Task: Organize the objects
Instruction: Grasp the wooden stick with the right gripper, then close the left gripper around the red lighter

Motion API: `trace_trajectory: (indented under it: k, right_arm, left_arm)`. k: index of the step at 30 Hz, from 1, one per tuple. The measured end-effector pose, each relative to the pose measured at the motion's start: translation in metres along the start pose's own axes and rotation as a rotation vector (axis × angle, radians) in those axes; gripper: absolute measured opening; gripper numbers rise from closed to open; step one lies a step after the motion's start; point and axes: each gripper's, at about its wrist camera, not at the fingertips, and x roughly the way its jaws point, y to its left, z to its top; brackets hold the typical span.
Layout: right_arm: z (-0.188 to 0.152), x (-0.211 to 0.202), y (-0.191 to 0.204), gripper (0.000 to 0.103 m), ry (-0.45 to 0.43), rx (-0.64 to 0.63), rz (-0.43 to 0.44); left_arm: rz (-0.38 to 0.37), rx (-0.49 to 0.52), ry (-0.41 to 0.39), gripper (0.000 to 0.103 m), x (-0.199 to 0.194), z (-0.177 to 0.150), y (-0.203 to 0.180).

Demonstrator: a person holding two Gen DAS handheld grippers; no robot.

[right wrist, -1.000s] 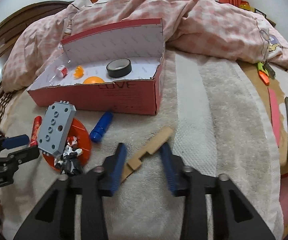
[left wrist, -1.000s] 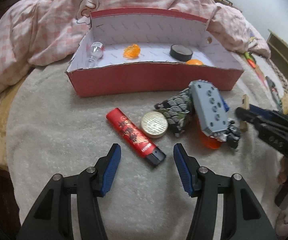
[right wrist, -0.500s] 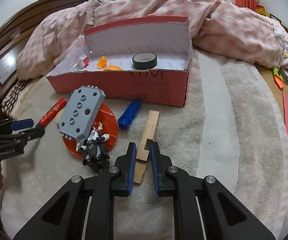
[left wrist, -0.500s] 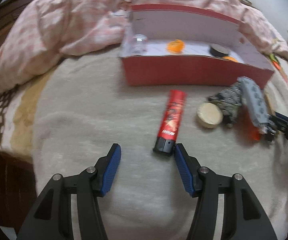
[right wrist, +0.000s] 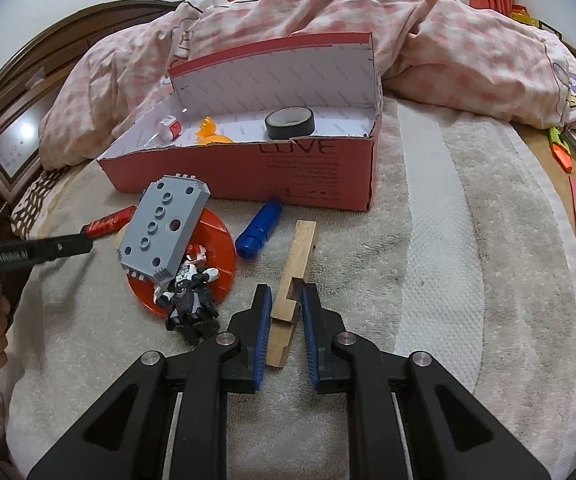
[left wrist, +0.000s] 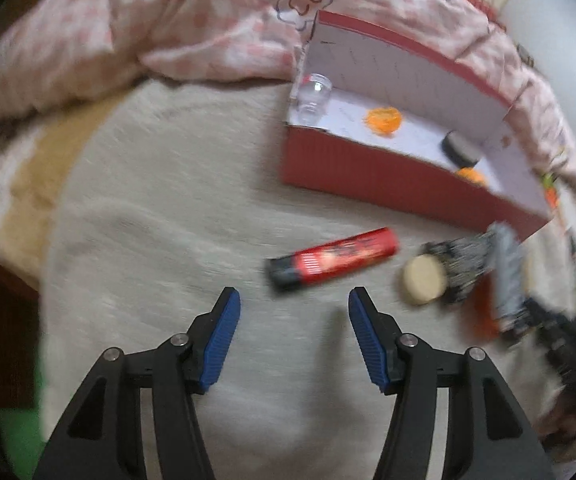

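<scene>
My right gripper (right wrist: pixel 283 300) is shut on a notched wooden stick (right wrist: pixel 294 276) lying on the beige towel, its far end pointing at the open red box (right wrist: pixel 320 172). My left gripper (left wrist: pixel 294 304) is open and empty, just short of the red lighter (left wrist: pixel 334 260) that lies crosswise on the towel. The red box (left wrist: pixel 388 172) sits beyond it. The box holds a black tape roll (right wrist: pixel 290 122), an orange toy (right wrist: pixel 207 130), an orange ball and a small clear bottle (left wrist: pixel 314 94).
Loose on the towel: a grey studded block (right wrist: pixel 163 228) over an orange disc (right wrist: pixel 215 240), a black-white figure (right wrist: pixel 187 304), a blue cylinder (right wrist: pixel 257 230), a round tin (left wrist: pixel 424 284), patterned cloth. A pink quilt (right wrist: pixel 428 28) lies behind the box.
My left gripper swung left and turned, so the lighter now lies crosswise just ahead of the open fingers. My right gripper closed on the wooden stick, which turned lengthwise between its fingers.
</scene>
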Motion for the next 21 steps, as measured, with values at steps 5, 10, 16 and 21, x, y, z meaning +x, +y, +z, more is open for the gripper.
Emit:
trace_trajectory:
  k: [5,10,16,21]
  right_arm:
    - [-0.002,-0.002,-0.002,0.017,-0.015,0.003,0.009]
    - [-0.004,-0.003,-0.005,0.017,-0.027,0.012,0.025]
    - [-0.006,-0.003,-0.006,0.018,-0.040,0.014,0.033]
    - [-0.007,-0.004,-0.007,0.018,-0.047,0.019,0.043]
  left_arm:
    - [-0.071,-0.076,0.012,0.067,0.005,0.011,-0.016]
    - [-0.012,-0.056,0.034,0.068,0.016,0.020,-0.031]
    - [0.000,-0.069,0.051,0.079,0.023,0.029,-0.040]
    - [0.042,-0.047,0.056,0.079,0.030,0.035,-0.051]
